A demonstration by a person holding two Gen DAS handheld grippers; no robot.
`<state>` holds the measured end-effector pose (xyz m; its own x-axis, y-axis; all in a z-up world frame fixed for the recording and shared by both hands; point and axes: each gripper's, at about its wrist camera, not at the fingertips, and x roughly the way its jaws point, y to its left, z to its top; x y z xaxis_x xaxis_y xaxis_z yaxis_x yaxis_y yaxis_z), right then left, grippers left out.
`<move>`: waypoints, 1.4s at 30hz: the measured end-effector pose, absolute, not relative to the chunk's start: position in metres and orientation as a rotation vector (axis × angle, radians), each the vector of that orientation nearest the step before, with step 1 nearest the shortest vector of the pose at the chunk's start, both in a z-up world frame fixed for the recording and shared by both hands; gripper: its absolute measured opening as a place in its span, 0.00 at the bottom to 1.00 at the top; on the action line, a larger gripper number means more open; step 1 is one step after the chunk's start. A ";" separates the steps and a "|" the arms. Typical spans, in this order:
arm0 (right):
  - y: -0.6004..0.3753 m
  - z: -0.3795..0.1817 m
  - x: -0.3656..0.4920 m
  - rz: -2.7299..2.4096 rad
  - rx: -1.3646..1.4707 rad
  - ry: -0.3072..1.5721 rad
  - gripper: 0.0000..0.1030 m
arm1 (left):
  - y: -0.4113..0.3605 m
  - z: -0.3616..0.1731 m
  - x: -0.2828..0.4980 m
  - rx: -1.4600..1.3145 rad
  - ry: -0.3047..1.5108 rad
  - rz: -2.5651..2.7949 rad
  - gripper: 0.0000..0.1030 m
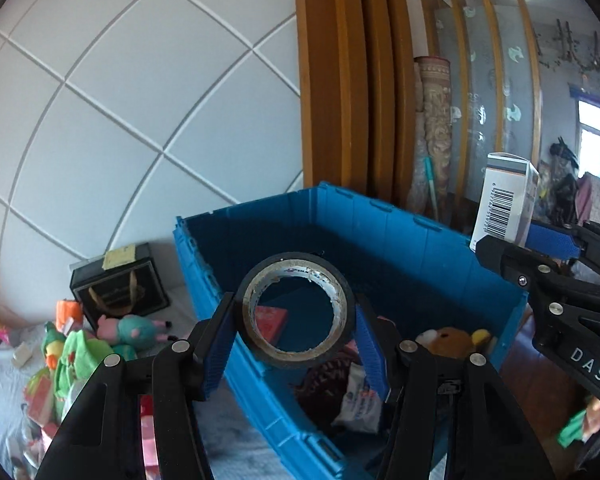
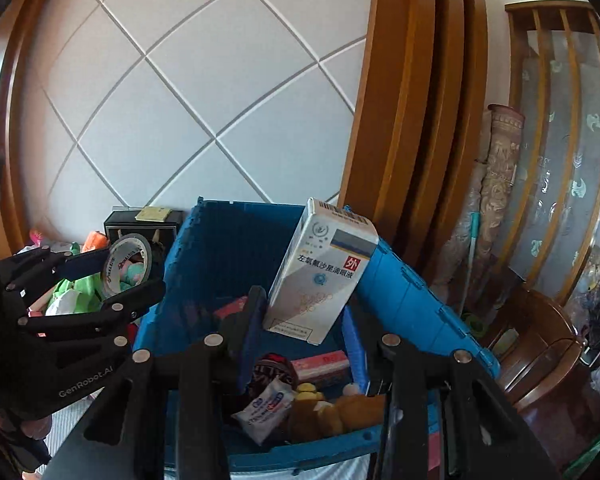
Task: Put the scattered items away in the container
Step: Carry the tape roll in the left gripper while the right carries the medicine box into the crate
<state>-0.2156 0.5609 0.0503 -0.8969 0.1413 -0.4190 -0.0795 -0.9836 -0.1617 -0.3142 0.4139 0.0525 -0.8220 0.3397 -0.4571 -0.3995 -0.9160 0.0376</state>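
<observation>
Pinching tape roll (image 1: pixel 296 309) and box (image 2: pixel 320 270), both fingers (image 1: pixel 366 344) (closed) overhang crate (image 1: pixel 400 236).

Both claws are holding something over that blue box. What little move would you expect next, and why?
Probably the right gripper opens to drop the white carton. It seems to hang over the blue crate, where a plush toy and packets already lie. The left gripper, shut on the tape roll, sits nearer the crate's left wall, so it likely needs to move inward first.

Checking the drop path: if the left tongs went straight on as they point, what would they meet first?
Probably the blue crate: its open inside lies directly beyond the held tape roll; depth is unclear.
</observation>
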 end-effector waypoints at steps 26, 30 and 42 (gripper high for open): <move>0.625 0.022 -0.251 2.884 -0.751 -0.254 0.76 | 0.493 0.028 -0.332 -0.778 0.294 2.651 0.78; 0.629 0.025 -0.241 2.863 -0.730 -0.235 0.87 | 0.491 0.029 -0.326 -0.770 0.290 2.646 0.81; 0.619 0.029 -0.214 2.861 -0.714 -0.189 1.00 | 0.454 0.032 -0.301 -0.752 0.237 2.665 0.88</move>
<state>-0.2139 0.6192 0.0285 -0.8668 0.2103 -0.4521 -0.1489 -0.9745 -0.1677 -0.3011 0.4544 0.0317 -0.7933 0.2958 -0.5321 -0.3850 -0.9208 0.0620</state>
